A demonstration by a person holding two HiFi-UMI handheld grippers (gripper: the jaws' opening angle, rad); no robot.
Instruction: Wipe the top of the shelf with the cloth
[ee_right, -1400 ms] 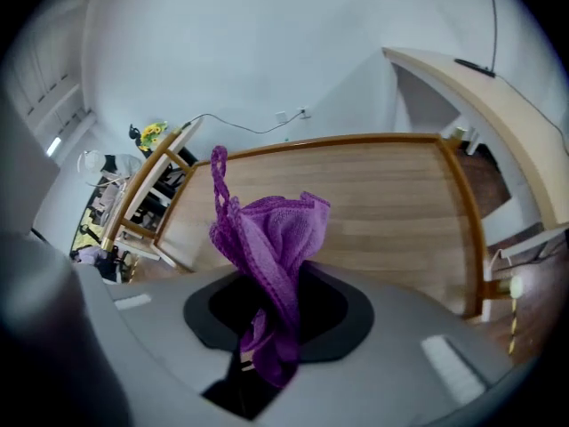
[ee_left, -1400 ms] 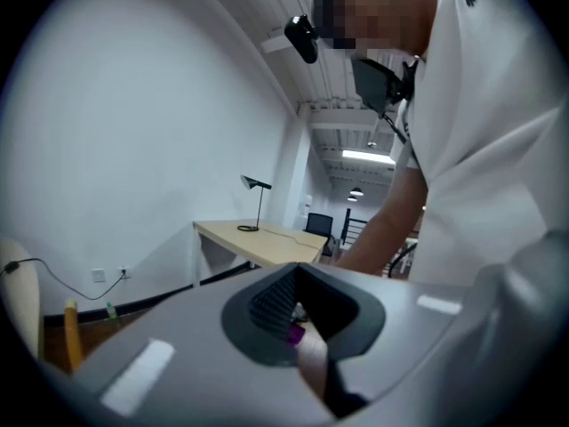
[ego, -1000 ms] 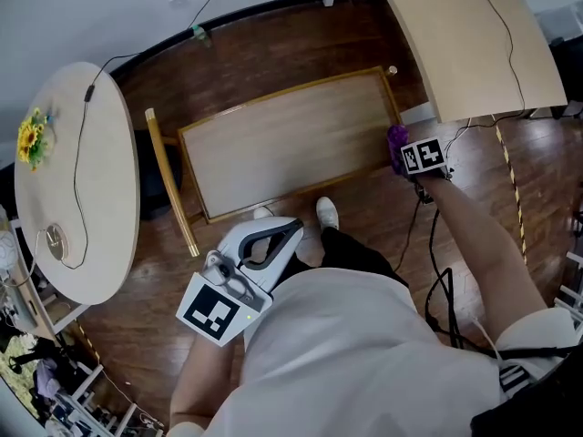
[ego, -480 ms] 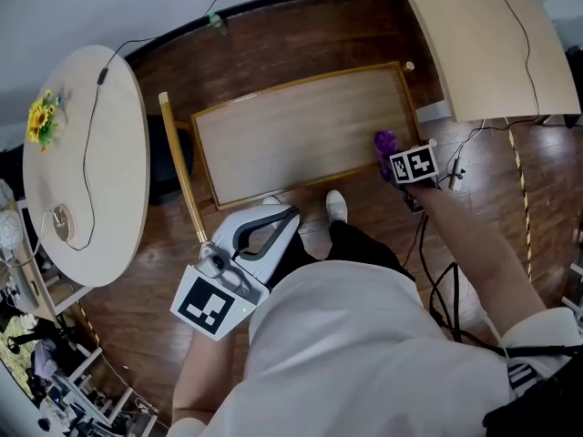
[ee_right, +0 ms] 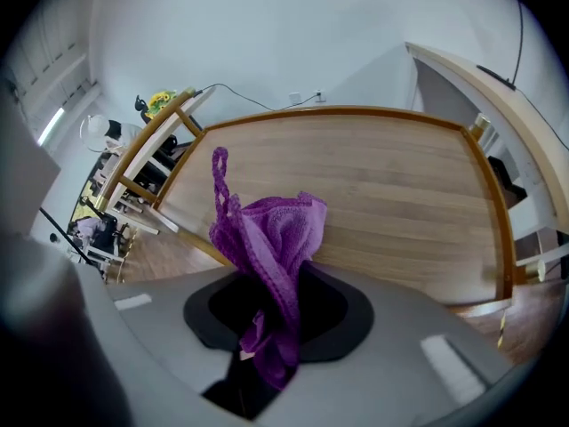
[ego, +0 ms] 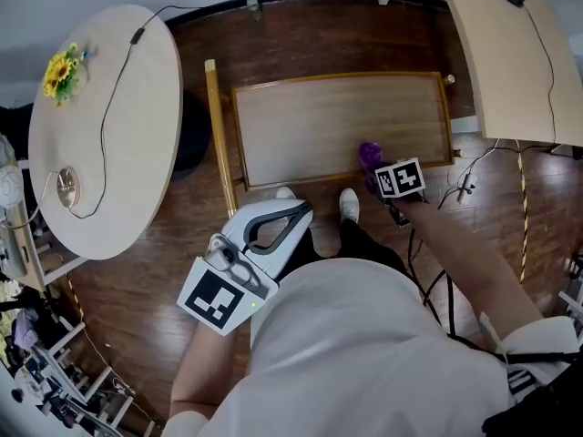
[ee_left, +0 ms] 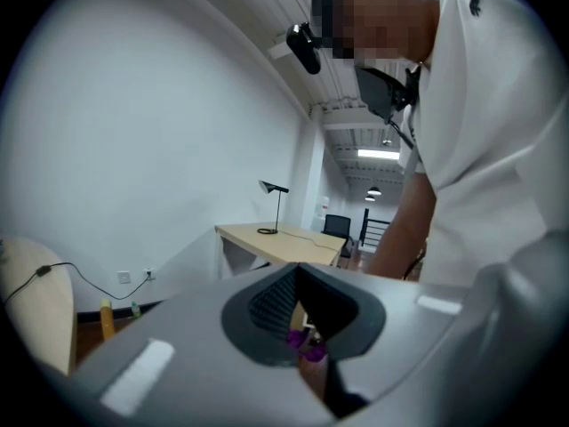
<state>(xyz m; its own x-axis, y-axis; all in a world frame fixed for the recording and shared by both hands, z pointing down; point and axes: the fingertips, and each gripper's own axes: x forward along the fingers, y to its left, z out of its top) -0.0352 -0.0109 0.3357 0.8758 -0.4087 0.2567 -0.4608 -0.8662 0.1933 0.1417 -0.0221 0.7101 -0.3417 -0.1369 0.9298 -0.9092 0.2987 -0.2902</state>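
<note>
cloth point(ee_right: 267, 229) is clamped in the closed right gripper point(ee_right: 271, 305), bunched, over near-right edge of shelf top point(ego: 337, 126) | board is spread ahead and leftward of it, long axis crosswise | left gripper point(ego: 293, 212) is closed on nothing, parked at torso, farther off
</note>
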